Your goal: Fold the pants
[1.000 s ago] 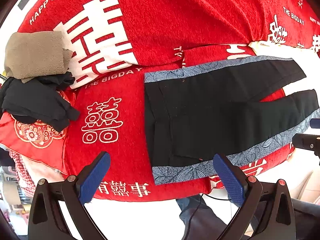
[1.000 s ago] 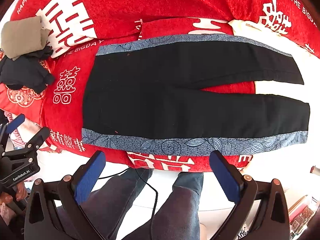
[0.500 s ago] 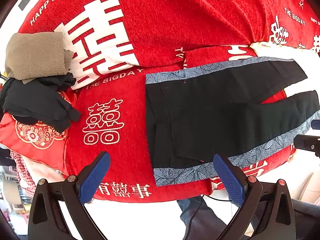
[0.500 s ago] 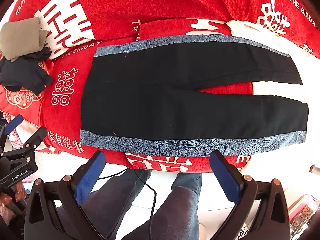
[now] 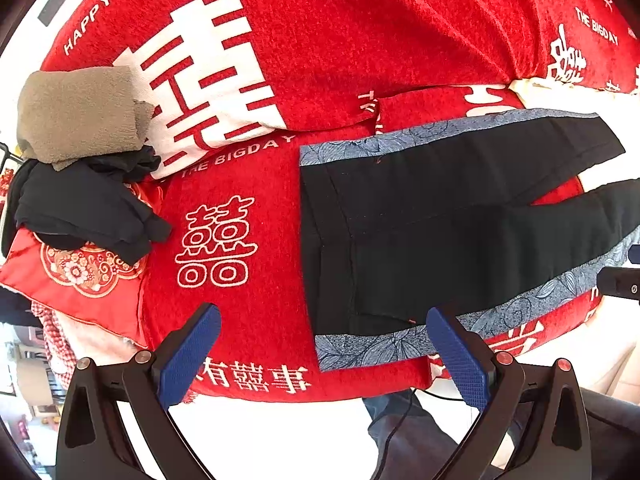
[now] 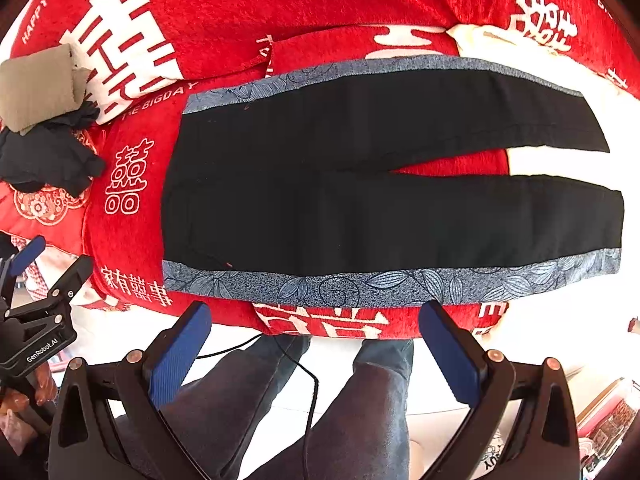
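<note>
Nearest the lens in the right wrist view: right gripper [image 6: 314,344] with blue ribbed pads spread wide, holding nothing, poised above the person's jeans-clad legs [image 6: 360,412] at the front edge of the bed. Just beyond the pads: black stretch pants with grey-blue leaf-print side stripes [image 6: 360,200], spread flat and unfolded on the red plush blanket with white lettering [image 6: 320,0]. Long axis crosswise to the fingers, waistband to the left, two leg cuffs splayed to the right. Near side stripe directly ahead of the right pads.

Left gripper [image 5: 320,354] likewise wide open and empty, set toward the waistband's near corner, its right pad [image 5: 456,356] over the near stripe. Probably a lengthwise fold next, near leg over far. Farther left: heap of tan and black clothes [image 5: 80,168].
</note>
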Demonstrator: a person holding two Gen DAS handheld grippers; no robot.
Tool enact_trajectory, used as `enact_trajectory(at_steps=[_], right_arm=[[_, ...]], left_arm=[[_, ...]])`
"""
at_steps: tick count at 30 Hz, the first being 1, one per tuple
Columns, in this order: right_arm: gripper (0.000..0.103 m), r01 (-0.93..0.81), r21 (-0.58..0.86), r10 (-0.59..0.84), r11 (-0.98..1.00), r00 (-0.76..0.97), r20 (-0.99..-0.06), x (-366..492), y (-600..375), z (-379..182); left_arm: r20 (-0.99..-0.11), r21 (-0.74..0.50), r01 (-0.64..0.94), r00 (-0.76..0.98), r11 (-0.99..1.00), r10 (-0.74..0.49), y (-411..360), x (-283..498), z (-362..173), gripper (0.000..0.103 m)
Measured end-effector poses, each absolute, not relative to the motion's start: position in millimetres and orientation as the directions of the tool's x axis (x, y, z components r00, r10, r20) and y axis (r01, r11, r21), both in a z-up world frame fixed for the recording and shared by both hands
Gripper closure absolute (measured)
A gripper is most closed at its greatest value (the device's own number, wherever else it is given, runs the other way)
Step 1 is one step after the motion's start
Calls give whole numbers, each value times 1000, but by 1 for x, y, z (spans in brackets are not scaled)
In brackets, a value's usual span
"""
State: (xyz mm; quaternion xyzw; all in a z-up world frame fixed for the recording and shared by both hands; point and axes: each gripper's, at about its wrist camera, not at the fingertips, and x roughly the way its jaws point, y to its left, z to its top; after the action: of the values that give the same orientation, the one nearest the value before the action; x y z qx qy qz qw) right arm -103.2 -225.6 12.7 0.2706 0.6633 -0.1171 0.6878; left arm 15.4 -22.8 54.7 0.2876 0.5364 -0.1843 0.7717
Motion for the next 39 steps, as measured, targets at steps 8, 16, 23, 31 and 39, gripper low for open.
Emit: enact_trajectory(at_steps=[8,16,23,31,39], right_arm=[[0,512,275,245,813,127,-961,-112,-247,13],[0,499,304,278,812,127,-952,-134,-282,9],[0,455,297,271,839,123,-955,-132,-285,7],[0,527,304,270,794,143,-952,-140,-269,-19],[0,534,460,414,710,213,-885,-141,-218,-77]], left_arm=[[-949,220,485,308,847,70,-30,6,60,0],[-957,213,359,263,909,120,-39,-20,59,0],[-969,185,383,226,905,102,-29,-24,50,0],[-991,91,428,124,899,41,2,-5,-24,0],[-996,-44,377,54,925,-69,36,-1,-86,0]])
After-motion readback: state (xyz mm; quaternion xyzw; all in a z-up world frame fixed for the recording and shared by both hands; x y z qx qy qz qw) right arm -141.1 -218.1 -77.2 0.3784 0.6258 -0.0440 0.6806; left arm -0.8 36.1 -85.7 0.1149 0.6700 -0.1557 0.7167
